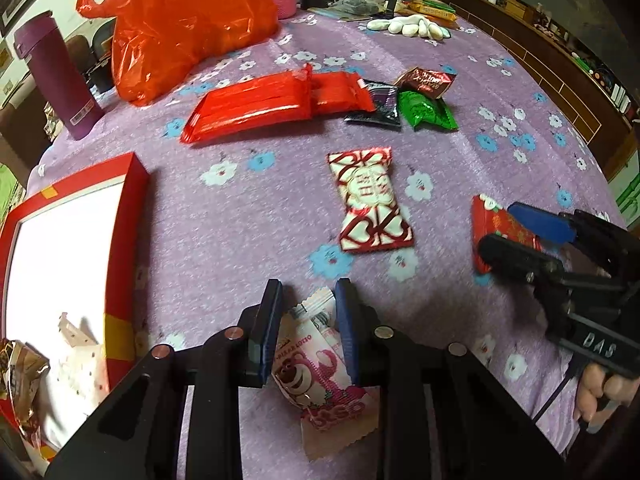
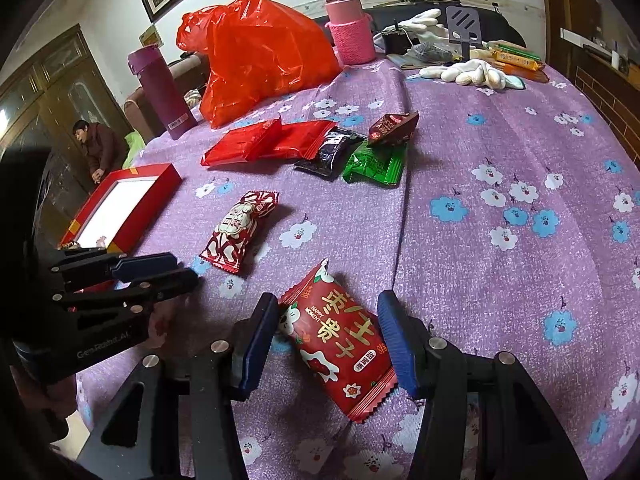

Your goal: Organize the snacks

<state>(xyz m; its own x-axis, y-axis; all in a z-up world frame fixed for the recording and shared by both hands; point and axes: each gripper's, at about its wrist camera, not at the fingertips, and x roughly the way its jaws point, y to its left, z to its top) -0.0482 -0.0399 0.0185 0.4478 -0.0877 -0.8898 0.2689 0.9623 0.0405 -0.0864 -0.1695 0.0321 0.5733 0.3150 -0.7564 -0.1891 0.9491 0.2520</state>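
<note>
Readable stuff is pretty limited. The red snack packet (image 2: pixel 340 344) between the right gripper (image 2: pixel 332 340) fingers says "HAPPY MOMENT" in small white letters beside big yellow Chinese characters. Over in the left wrist view that same gripper's black body has "DAS" on it. The left gripper (image 2: pixel 156 276) body reads "Gen Robot.AI", a bit blurry. The pink bear packet (image 1: pixel 312 368) has print too, but it's too smeared to read.

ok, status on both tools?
Left tool shut on pink snack. Right tool open around red snack, which lies on the cloth. Box to the left, path clear.
</note>
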